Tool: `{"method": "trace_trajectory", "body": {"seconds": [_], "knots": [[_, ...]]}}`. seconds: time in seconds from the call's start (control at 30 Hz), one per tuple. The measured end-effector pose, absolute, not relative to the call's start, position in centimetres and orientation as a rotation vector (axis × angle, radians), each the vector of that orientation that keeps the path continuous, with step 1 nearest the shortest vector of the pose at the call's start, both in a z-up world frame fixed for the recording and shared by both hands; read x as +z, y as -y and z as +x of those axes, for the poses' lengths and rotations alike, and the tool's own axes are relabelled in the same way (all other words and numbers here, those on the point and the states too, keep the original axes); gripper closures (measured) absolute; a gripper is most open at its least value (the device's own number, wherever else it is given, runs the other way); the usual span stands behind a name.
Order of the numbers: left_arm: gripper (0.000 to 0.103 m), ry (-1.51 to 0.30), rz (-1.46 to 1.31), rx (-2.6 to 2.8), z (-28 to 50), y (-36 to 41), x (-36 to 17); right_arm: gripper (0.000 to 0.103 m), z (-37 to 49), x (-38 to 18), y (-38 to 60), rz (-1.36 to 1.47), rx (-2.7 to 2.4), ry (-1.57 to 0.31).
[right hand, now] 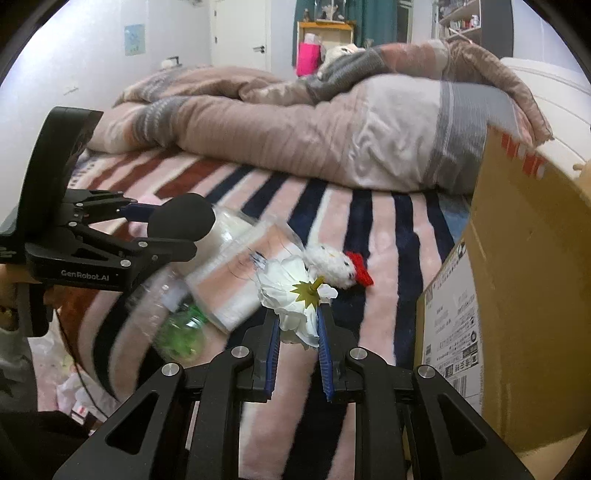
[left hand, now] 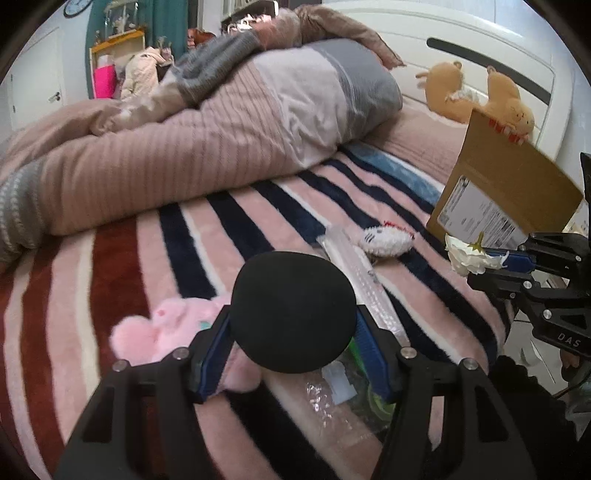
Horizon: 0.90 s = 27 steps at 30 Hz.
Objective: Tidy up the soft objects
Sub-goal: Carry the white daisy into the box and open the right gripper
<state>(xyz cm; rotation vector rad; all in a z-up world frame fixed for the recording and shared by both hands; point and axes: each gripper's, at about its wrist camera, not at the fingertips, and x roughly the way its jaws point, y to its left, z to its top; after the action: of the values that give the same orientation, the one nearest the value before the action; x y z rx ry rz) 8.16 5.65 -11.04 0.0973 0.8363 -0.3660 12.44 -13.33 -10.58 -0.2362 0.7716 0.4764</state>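
Left gripper [left hand: 293,325] clamped on black foam ball [left hand: 293,310], frame centre; right gripper [right hand: 297,332] pinching white fabric flower [right hand: 295,295], probably above the striped blanket [right hand: 388,229].

Bed fills the view, its striped blanket [right hand: 369,221] running up to a rumpled pinkish duvet [left hand: 192,147], white headboard [left hand: 461,40] at two o'clock, white door [right hand: 240,33] at twelve, and what looks like teal curtains [right hand: 373,18] beyond.
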Motion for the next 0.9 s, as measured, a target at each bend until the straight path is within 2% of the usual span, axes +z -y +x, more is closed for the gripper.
{"method": "trace_trajectory", "body": {"seconds": [0.3,0.57,0.73,0.9], "knots": [[0.043,-0.719,0.128,-0.338,3.8,-4.9,-3.7,0.089,9.7,-3.9,14.5,-0.186,0.544,-0.615],[0.043,-0.618,0.161,-0.429,2.4,1.0,2.8,0.089,7.4,1.6,19.9,-0.137,0.504,-0.470],[0.043,-0.608,0.186,-0.523,3.7,6.7,5.0,0.089,7.2,2.2,25.2,-0.113,0.412,-0.461],[0.043,-0.643,0.222,-0.622,6.1,13.4,5.4,0.089,8.7,0.3,30.2,-0.078,0.319,-0.534]]}}
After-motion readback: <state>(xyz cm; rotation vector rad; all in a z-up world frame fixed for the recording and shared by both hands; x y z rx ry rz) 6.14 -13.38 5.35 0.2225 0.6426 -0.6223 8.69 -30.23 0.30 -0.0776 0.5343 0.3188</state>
